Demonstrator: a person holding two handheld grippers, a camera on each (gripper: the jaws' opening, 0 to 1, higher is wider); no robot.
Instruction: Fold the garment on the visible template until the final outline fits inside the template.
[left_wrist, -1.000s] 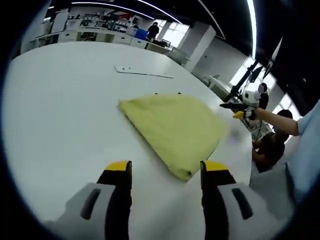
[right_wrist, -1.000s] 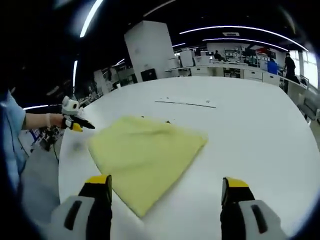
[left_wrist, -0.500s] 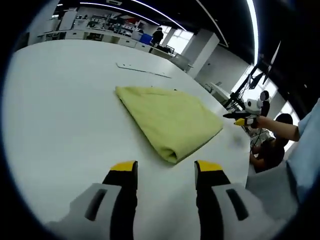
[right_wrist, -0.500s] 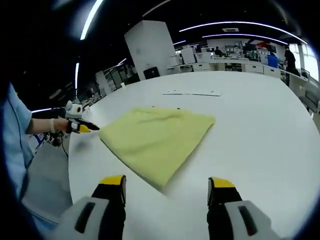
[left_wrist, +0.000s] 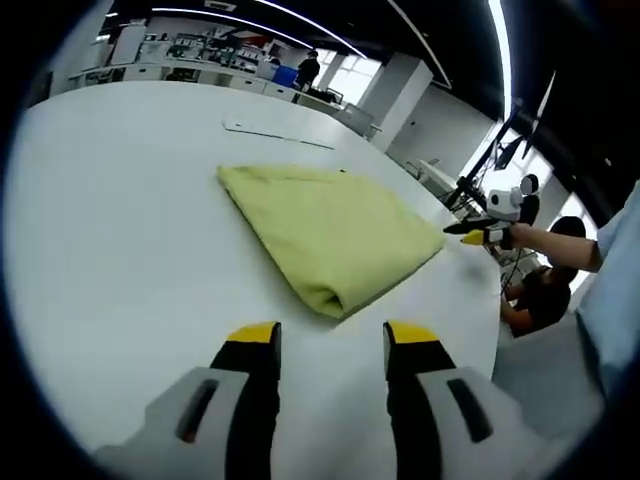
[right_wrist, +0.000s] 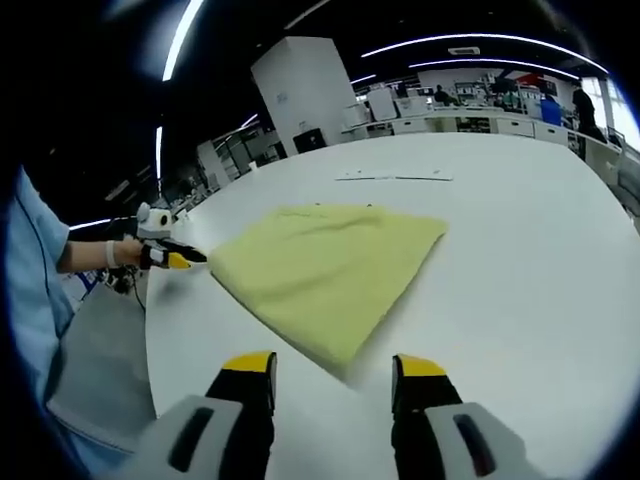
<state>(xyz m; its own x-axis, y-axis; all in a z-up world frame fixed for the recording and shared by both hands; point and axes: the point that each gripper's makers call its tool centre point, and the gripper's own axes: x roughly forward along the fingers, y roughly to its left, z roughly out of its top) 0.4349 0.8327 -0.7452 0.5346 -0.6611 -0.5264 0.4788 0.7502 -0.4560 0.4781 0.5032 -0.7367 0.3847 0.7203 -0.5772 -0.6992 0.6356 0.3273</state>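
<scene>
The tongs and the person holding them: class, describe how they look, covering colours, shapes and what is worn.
Each pair of tongs has two black jaws with yellow tips set on pale grey bodies, as on the left tongs and the right tongs. Seen from the side, the right tongs are slim, black and yellow-tipped, topped by a white round-lensed box. The person wears a light blue sleeve and a pale wristband.

In the left gripper view we see our left grey gripper with yellow-tipped jaws (left_wrist: 332, 335) held level, jaws parted with a clear gap between them and holding nothing. Far off to its right, our right hand (left_wrist: 520, 236) grips the other tool, sleeve behind it. In the right gripper view our right grey, yellow-tipped gripper (right_wrist: 334, 365) also stands parted and empty, with our left hand (right_wrist: 127, 253) out to its left.
</scene>
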